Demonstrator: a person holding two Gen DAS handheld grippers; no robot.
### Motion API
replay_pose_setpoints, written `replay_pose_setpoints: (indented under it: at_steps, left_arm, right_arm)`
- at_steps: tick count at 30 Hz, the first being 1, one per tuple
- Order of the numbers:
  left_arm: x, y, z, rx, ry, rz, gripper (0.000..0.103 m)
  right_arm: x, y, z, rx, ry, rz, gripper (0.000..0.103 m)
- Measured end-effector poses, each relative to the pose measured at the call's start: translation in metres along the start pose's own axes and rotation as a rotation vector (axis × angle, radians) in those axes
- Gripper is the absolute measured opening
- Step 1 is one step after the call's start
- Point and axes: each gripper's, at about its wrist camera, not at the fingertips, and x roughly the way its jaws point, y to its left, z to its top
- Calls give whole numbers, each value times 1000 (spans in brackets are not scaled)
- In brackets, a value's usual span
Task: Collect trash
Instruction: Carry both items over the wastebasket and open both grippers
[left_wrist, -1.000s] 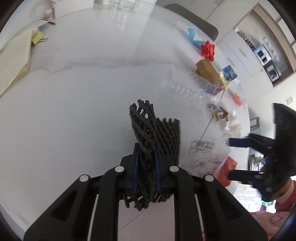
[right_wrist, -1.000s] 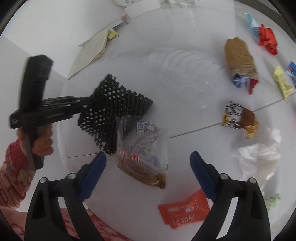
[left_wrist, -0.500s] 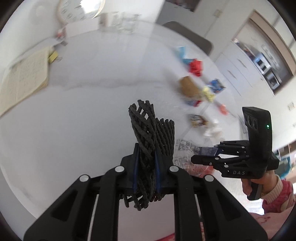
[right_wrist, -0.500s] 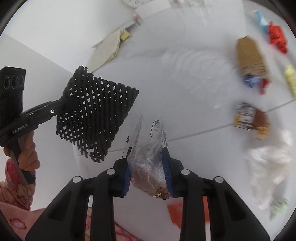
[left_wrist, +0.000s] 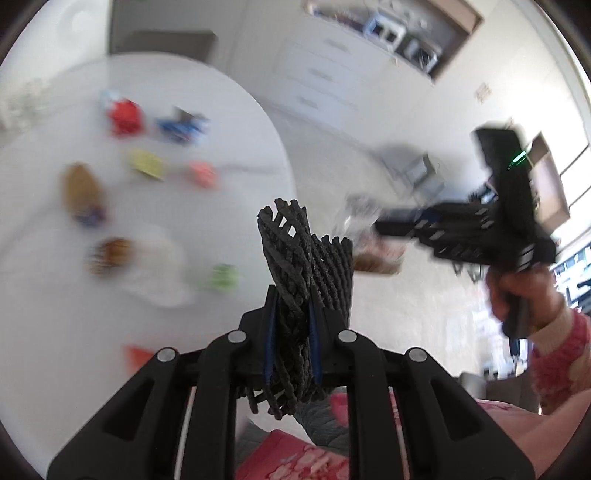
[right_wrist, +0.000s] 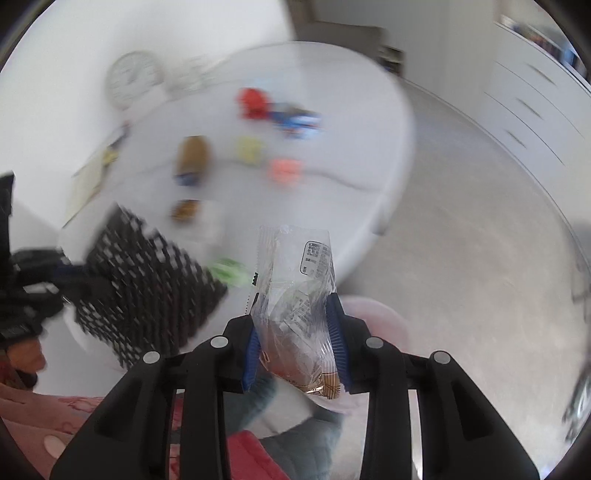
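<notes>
Left gripper (left_wrist: 291, 345): jaws drawn narrow, clamped on a folded black foam net (left_wrist: 306, 266) that stands upright between the blue pads and fans out above them; the net is held in the air off the near edge of the white round table (left_wrist: 55, 314). Right gripper (right_wrist: 295, 345): jaws pinched on a clear crinkled wrapper (right_wrist: 295, 288) with a printed label and a brown-and-gold lower end, likewise carried clear of the table edge, over pale floor (right_wrist: 480, 258); in the left wrist view the right gripper appears to the right of the net, gripped by a hand (left_wrist: 517, 295) in a pink sleeve. Remaining litter on the table, all motion-blurred: a red item (right_wrist: 253, 103) and a blue one (right_wrist: 295, 118) at the far side; a yellow piece (right_wrist: 250, 148), an orange piece (right_wrist: 284, 170) and a brown packet (right_wrist: 191, 158) nearer; a green scrap (right_wrist: 229, 271) close to the near edge, just beside the net. A round wall clock (right_wrist: 133, 79) shows beyond the table.
</notes>
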Motion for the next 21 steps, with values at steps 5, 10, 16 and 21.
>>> replay_pose_setpoints:
  at_steps: [5, 10, 16, 21]
  left_arm:
    - [101, -38, -2, -22, 131, -6, 14]
    - [167, -51, -6, -59, 215, 32, 25]
    - [176, -50, -5, -126, 191, 78, 69]
    - [152, -44, 6, -175, 141, 168, 79]
  right_arm:
    - [-13, -69, -28, 55, 17, -31, 36]
    - [-12, -101, -42, 33, 34, -27, 38]
    - [-2, -114, -48, 5, 46, 30, 39]
    - [12, -109, -55, -52, 62, 66, 44]
